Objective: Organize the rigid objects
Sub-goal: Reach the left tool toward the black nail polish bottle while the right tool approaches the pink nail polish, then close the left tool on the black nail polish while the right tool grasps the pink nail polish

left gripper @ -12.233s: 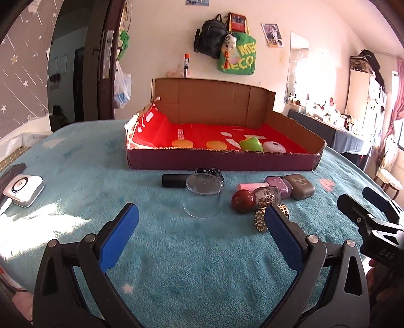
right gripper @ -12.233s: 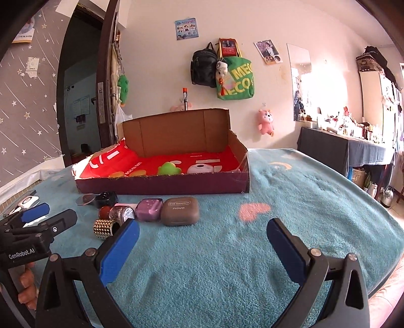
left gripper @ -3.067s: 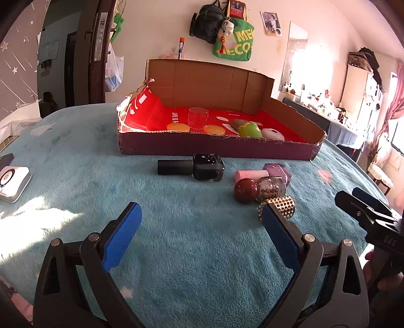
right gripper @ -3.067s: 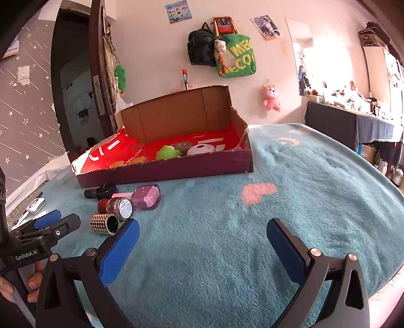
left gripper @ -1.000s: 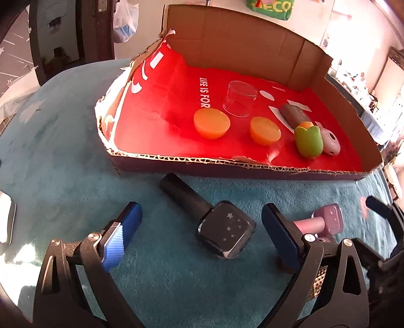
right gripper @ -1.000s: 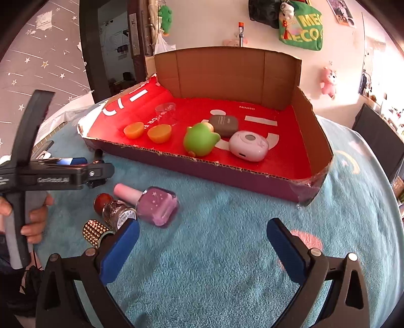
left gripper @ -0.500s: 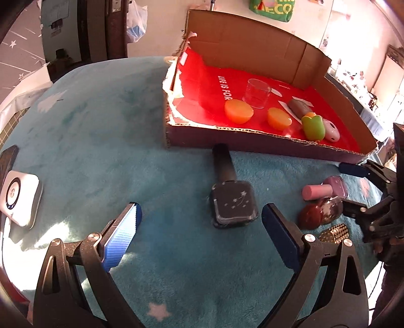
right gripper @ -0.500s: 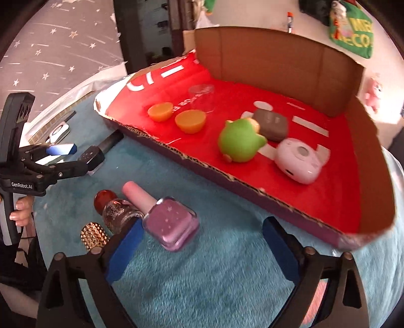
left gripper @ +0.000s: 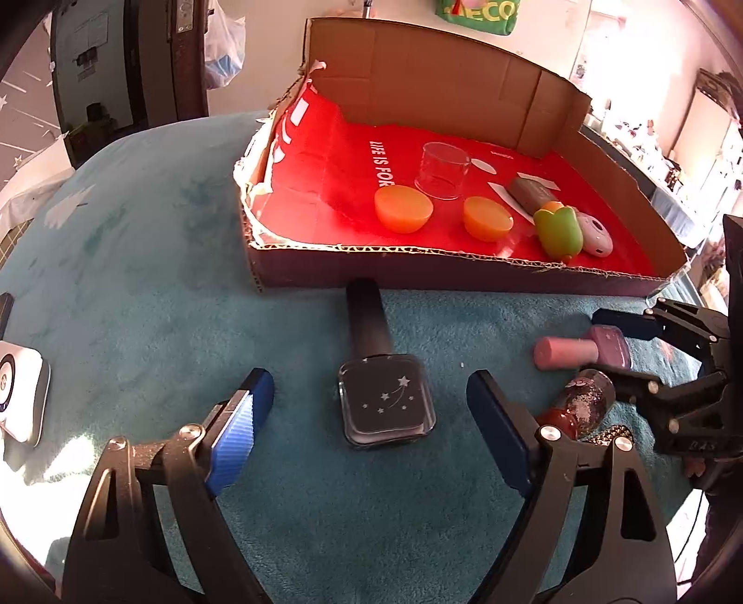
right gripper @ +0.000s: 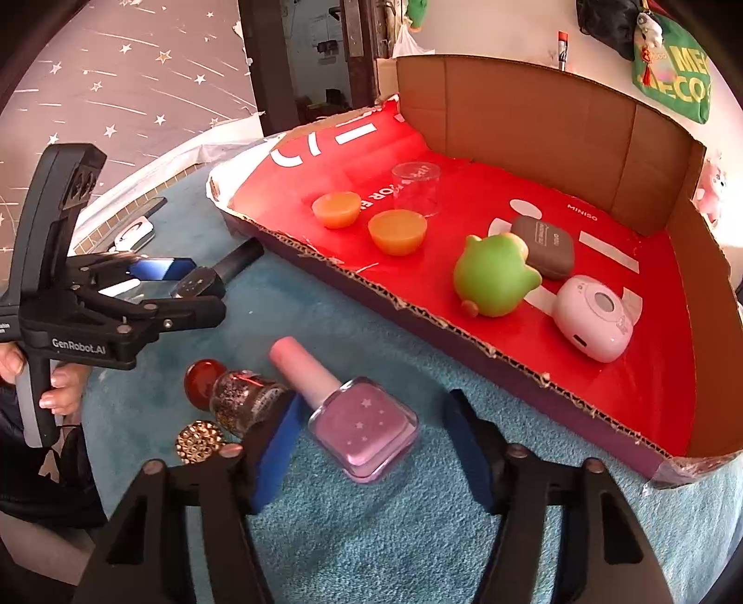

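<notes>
The left claw (left gripper: 367, 418), marked "GenRobot.AI", is closing around the black bottle (left gripper: 383, 395) without touching. The right claw (right gripper: 371, 446) is closing around the pink bottle (right gripper: 357, 418) beside the box (right gripper: 511, 367) printed "MINISO", pads apart.

Sat under bright sunlight: a teal fleece worktop (left gripper: 139, 260), star-patterned grey wall (right gripper: 120, 69), dark doorway (right gripper: 325, 42), green bag (right gripper: 678, 74) hung on pale wall.

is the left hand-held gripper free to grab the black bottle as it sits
Probably yes: the black bottle lies flat between the left hand-held gripper's open, just-narrowing jaws, with nothing touching its sides.
</notes>
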A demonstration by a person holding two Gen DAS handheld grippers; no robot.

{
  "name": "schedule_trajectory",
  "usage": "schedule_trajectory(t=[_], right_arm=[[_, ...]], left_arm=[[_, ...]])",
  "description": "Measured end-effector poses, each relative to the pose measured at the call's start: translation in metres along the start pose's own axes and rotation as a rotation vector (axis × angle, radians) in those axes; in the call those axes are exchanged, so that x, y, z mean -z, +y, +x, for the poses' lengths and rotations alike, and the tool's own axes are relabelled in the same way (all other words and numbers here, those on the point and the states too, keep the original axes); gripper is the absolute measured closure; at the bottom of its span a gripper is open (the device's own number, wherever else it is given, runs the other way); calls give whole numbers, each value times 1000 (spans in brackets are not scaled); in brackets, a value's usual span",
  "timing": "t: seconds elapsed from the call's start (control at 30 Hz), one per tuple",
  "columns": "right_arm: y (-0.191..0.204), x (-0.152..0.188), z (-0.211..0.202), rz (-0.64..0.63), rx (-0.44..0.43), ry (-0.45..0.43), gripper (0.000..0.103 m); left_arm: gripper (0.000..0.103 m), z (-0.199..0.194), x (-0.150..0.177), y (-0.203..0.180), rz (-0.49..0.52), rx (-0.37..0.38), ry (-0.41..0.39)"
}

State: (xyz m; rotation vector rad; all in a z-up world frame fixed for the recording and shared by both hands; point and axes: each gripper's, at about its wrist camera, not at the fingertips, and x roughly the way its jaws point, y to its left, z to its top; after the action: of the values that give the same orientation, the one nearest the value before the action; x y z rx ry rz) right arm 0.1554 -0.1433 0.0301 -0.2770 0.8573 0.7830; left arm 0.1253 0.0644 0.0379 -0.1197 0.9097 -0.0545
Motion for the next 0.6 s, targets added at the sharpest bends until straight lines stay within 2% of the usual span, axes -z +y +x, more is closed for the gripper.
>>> schedule_trajectory(t=[0.07, 0.17, 0.3, 0.4, 0.47, 0.53, 0.6], right_arm=[[-1, 1, -2, 24, -10, -8, 56], [-6, 7, -8, 102, 6, -25, 56], [-19, 26, -25, 257, 80, -42, 56], [-20, 38, -34, 324, 162, -39, 56], [-14, 41, -37, 319, 204, -29, 56], [-5, 41, -37, 281, 225, -21, 49], [6, 41, -35, 239, 201, -13, 33]], left_arm=[[18, 0, 0, 0, 1, 5, -2], [19, 0, 1, -1, 4, 14, -5], [23, -1, 4, -7, 30, 30, -8], [23, 1, 5, -14, 60, 33, -13], [25, 1, 5, -16, 69, 31, -18], [27, 0, 5, -15, 69, 42, -21], [31, 0, 5, -12, 67, 50, -21]])
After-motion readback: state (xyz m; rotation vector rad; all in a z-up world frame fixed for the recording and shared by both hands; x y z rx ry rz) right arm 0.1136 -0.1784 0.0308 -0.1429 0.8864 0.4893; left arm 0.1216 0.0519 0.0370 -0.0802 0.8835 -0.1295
